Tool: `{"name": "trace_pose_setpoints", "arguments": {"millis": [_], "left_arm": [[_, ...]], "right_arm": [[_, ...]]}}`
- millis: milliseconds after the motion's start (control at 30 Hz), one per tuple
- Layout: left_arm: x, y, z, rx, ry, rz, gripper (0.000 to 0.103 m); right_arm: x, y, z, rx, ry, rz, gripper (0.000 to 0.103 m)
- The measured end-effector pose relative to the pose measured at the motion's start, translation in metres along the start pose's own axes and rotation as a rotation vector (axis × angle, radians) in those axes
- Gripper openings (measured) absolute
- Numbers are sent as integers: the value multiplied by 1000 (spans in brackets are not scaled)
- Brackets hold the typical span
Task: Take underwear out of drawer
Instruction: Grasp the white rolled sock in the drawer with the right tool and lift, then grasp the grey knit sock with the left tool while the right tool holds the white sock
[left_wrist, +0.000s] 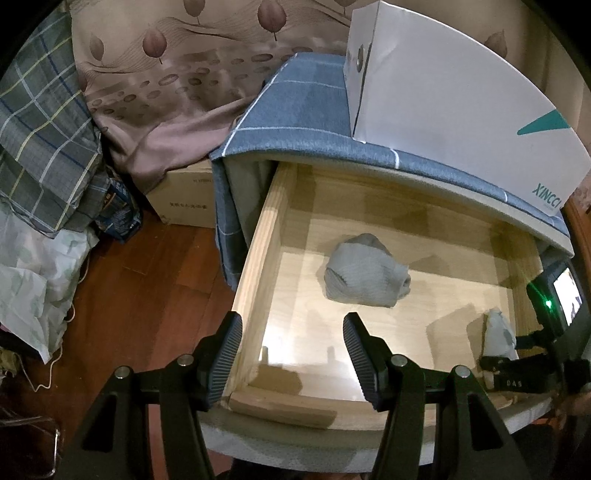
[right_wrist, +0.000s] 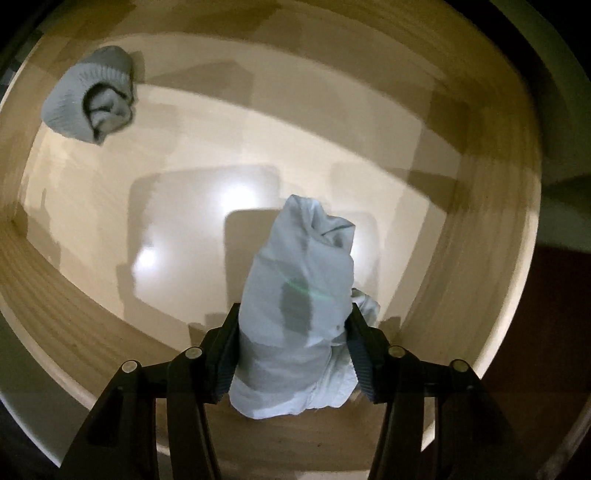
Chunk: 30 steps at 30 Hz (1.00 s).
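Observation:
The wooden drawer is pulled out of a cloth-covered cabinet. A pale grey-blue rolled underwear lies in the middle of its floor. A second light roll of underwear stands near the drawer's right front corner. My right gripper points straight down on it, and both pads press its sides. In the left wrist view that roll shows at the right edge, with the right gripper around it. The other roll lies at the far left of the right wrist view. My left gripper hangs open over the drawer's left front corner, holding nothing.
A white box sits on the blue checked cloth covering the cabinet top. Left of the cabinet are a cardboard box, a leaf-print curtain, plaid bedding and wooden floor.

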<state>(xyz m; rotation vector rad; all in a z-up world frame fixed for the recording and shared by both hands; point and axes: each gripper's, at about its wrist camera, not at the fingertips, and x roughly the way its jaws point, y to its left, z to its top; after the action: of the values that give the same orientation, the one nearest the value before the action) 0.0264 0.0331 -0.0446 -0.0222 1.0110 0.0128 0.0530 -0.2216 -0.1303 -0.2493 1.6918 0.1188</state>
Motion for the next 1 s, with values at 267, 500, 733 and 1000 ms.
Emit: {"name": "trace_pose_setpoints", "arguments": {"millis": [267, 500, 733, 1000], "left_arm": [[3, -3, 0, 24, 20, -5, 58], [16, -5, 9, 117, 100, -105, 58], [23, -33, 23, 392, 59, -82, 58], [64, -61, 40, 509, 162, -120, 58]], "right_arm": [[3, -3, -20, 94, 9, 14, 50], [7, -13, -22, 135, -21, 46, 50], [-4, -21, -19, 130, -24, 43, 50], [-6, -19, -14, 133, -28, 45, 50]]}}
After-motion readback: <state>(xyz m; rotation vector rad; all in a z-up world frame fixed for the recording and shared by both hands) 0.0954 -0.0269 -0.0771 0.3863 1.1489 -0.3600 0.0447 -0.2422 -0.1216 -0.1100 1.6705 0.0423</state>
